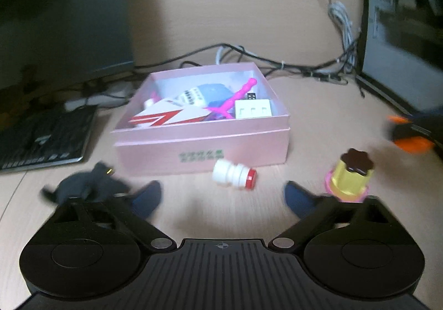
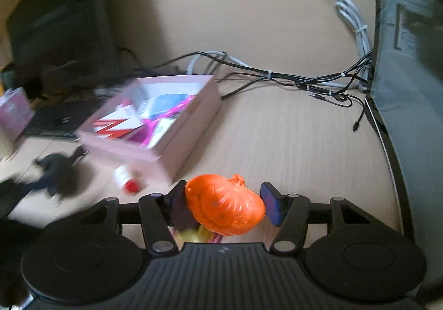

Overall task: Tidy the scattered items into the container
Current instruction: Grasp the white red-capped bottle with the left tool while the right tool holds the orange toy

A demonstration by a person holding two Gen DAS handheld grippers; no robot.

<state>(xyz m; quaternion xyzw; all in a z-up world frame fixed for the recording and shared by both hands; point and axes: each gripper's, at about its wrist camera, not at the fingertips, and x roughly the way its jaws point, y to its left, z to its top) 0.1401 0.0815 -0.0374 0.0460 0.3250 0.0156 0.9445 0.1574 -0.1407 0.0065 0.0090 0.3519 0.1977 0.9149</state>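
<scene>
A pink box [image 1: 202, 149] holds several small items; it also shows in the right wrist view [image 2: 182, 141]. A white and red bottle [image 1: 234, 177] lies on its side in front of the box, between and beyond the fingers of my open, empty left gripper [image 1: 221, 200]. A black toy cat [image 1: 83, 185] lies left of it, a yellow and pink cup toy [image 1: 350, 181] right of it. My right gripper [image 2: 224, 206] is shut on an orange toy [image 2: 224, 206], held above the desk right of the box. The bottle [image 2: 126, 178] and cat [image 2: 55, 171] show blurred.
A black keyboard [image 1: 41, 141] lies left of the box. Cables [image 1: 304, 66] run behind the box. A dark monitor base [image 2: 401, 116] stands at the right. The right gripper with orange toy [image 1: 412, 138] shows at the right edge of the left wrist view.
</scene>
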